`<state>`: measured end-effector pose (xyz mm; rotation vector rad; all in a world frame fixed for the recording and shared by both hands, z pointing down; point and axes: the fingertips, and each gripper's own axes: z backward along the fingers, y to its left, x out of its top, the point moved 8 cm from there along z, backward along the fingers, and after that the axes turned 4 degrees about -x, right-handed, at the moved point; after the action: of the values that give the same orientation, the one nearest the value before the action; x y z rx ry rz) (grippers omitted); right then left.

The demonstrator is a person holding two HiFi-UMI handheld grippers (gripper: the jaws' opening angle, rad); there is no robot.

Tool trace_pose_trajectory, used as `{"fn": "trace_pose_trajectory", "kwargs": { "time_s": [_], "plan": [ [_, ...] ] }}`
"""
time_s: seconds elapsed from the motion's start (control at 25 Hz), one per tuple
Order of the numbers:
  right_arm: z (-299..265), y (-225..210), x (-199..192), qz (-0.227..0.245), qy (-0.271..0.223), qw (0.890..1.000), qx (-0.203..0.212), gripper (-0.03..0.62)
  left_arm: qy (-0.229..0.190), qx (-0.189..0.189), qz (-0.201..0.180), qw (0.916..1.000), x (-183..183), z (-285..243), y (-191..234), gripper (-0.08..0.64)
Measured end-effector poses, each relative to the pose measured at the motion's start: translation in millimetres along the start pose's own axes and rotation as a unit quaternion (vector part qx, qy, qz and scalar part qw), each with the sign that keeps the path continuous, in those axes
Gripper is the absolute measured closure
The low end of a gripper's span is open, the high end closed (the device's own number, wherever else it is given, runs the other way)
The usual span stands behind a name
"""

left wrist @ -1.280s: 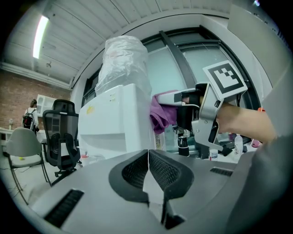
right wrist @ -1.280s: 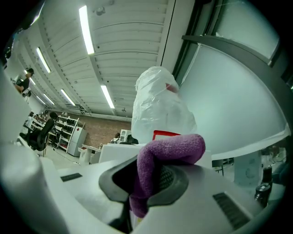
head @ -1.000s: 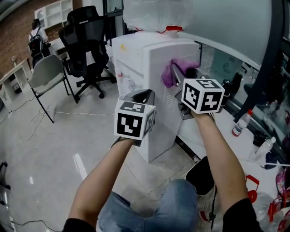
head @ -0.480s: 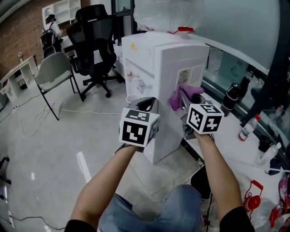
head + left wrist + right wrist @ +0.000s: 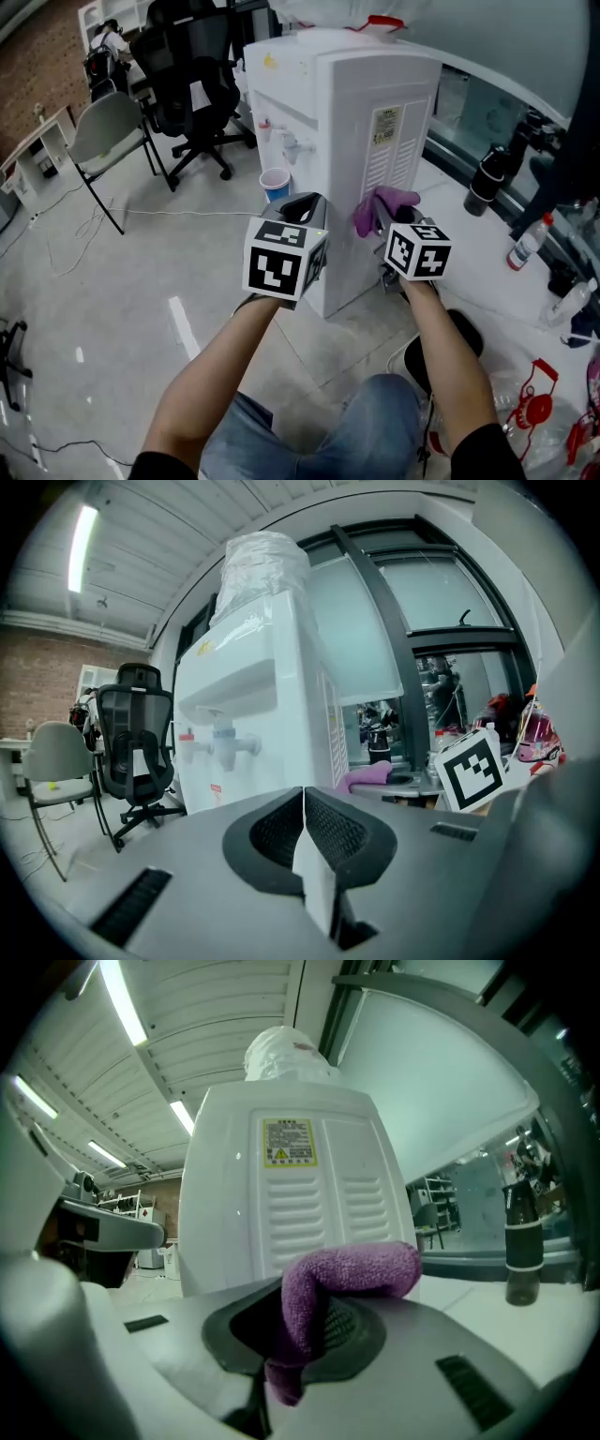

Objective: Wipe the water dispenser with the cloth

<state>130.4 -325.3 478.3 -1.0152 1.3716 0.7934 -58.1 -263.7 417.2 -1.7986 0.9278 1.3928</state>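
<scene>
Cloth (image 5: 381,207), now lower on water dispenser (image 5: 339,103) side

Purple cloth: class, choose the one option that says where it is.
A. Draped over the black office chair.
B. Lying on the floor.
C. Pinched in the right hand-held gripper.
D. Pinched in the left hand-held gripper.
C: in the right gripper view the purple cloth sits clamped in the right hand-held gripper, facing the water dispenser's vented side; the left hand-held gripper is shut, empty.
</scene>
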Motion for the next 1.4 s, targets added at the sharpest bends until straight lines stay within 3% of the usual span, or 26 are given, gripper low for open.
{"fn": "trace_pose_trajectory", "kwargs": {
  "time_s": [0.52, 1.04, 1.4],
  "plan": [
    [-9.5, -23.2, -102.8, -0.037, 0.069, 0.997, -0.023, 0.546, 0.014, 0.002, -0.007, 0.9999, -35.6, -8.2, -7.8, 0.532],
    [-22.3, -32.5, -211.6, -0.056, 0.168, 0.984, -0.023, 0.546, 0.029, 0.026, -0.003, 0.9992, -66.3, -13.5, -2.3, 0.532],
    [-28.1, -34.2, -248.7, -0.059, 0.219, 0.973, -0.027, 0.546, 0.052, 0.035, -0.003, 0.9981, -82.4, -12.4, 1.4, 0.532]
  ]
}}
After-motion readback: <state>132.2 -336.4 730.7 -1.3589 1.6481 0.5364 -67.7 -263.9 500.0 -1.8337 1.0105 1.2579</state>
